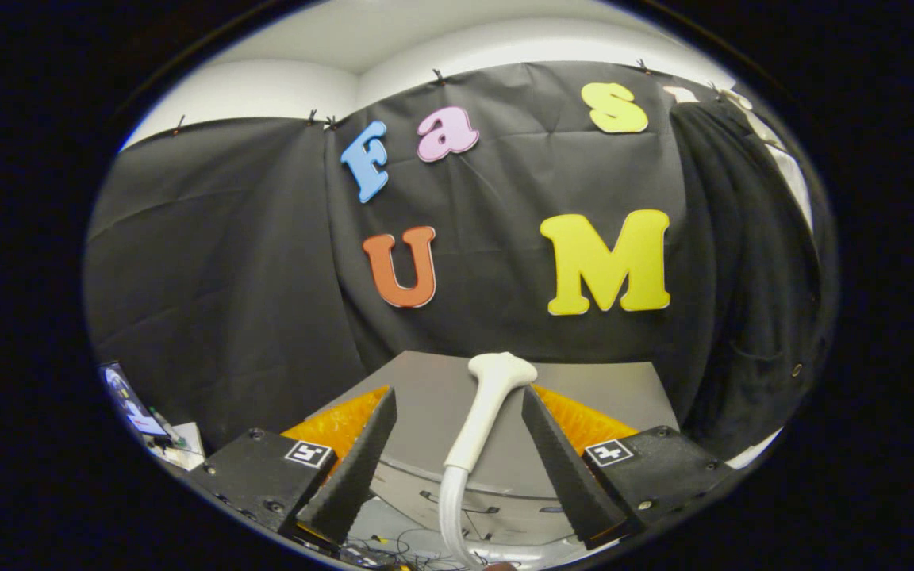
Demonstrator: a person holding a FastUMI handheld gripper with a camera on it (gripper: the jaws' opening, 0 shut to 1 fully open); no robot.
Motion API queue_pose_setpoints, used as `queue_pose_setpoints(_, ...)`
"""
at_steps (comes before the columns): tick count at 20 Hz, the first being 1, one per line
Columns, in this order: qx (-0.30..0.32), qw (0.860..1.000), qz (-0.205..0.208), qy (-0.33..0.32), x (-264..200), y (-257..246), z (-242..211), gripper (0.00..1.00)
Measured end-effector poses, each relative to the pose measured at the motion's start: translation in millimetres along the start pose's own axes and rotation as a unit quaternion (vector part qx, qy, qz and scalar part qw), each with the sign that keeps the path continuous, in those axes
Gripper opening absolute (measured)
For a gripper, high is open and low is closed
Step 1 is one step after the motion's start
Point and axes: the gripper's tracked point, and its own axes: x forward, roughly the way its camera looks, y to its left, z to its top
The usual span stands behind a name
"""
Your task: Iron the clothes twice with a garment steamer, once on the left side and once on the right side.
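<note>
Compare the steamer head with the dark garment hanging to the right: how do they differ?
The steamer head is pale, rigid and slim; the garment is dark, soft and much larger. The head stands between the open claw fingers, untouched; the garment hangs well beyond them against the booth wall. Both are roughly upright.

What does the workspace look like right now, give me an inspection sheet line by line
Surface: grey table ahead of the fingers, against the black cloth wall.
Job's things: white steamer head upright between the fingers, touching neither; its hose drops below. Dark garment hangs beyond, to the right.
Clutter: small items low on the left, too small to identify.
Grippers: gripper open, fingers either side of the steamer handle.
Cables: thin wires below the table edge.
Surroundings: white wall above the cloth.
</note>
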Motion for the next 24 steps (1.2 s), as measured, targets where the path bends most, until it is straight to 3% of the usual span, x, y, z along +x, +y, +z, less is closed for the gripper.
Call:
queue_pose_setpoints(8,0.010,0.993,-0.008,0.115,80,-15,-31,1.00)
queue_pose_setpoints(15,0.021,0.981,-0.050,0.186,138,-41,-48,0.92)
queue_pose_setpoints(19,0.017,0.973,-0.073,0.217,157,-52,-62,0.83)
queue_pose_setpoints(24,0.011,0.966,-0.092,0.241,170,-53,-75,0.80)
